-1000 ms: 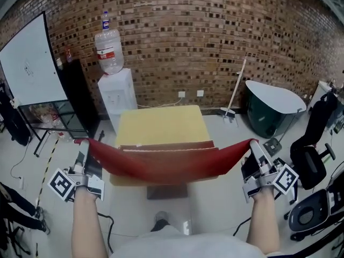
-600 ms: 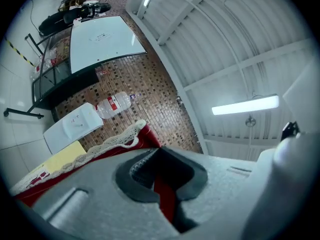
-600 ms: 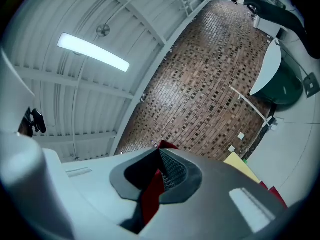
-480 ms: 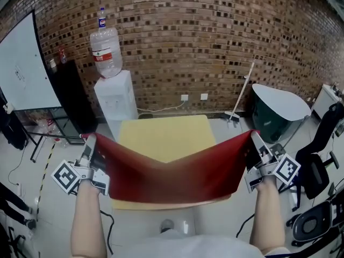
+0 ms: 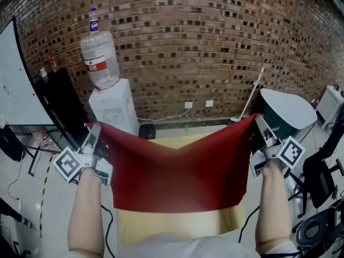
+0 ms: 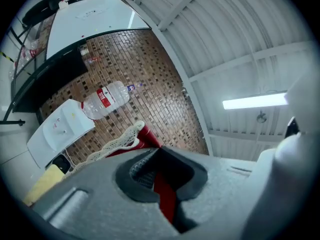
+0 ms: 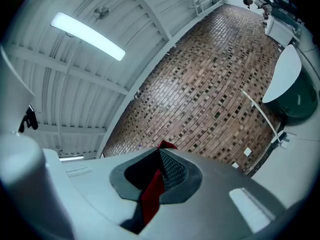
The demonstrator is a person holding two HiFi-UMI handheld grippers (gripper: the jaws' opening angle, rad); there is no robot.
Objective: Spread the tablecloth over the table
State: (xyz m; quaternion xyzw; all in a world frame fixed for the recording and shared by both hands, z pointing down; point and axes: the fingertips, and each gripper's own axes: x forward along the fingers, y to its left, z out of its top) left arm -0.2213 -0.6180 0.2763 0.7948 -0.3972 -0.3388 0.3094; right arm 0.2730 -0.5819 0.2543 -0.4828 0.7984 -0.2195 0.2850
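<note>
The left gripper (image 5: 96, 128) and the right gripper (image 5: 258, 120) are each clenched on a top corner of the red tablecloth (image 5: 183, 179). Red fabric is pinched between the jaws in both gripper views, and a strip of white lace edging (image 6: 117, 140) trails from the left corner. The cloth hangs in the air, stretched between the two hands with a slight sag in the middle. It drapes over the middle of the yellow table (image 5: 161, 229), whose top shows bare below the loose hem on the person's side and as a thin strip beyond the sag. The step in hand looks like carrying the held edge out to the table's far side. To do that well, both corners should stay level and well apart so the sheet remains taut. Both should go down together once past the far edge, and the grip should hold until the cloth lies square and centred. As for writing, the water bottle (image 5: 100, 58) on the white dispenser (image 5: 115, 114) carries a red-and-white label, too small to read. The whiteboard (image 5: 15, 87) shows only faint marks, and the marker cube (image 5: 69, 164) bears a black-and-white pattern, no words.
</note>
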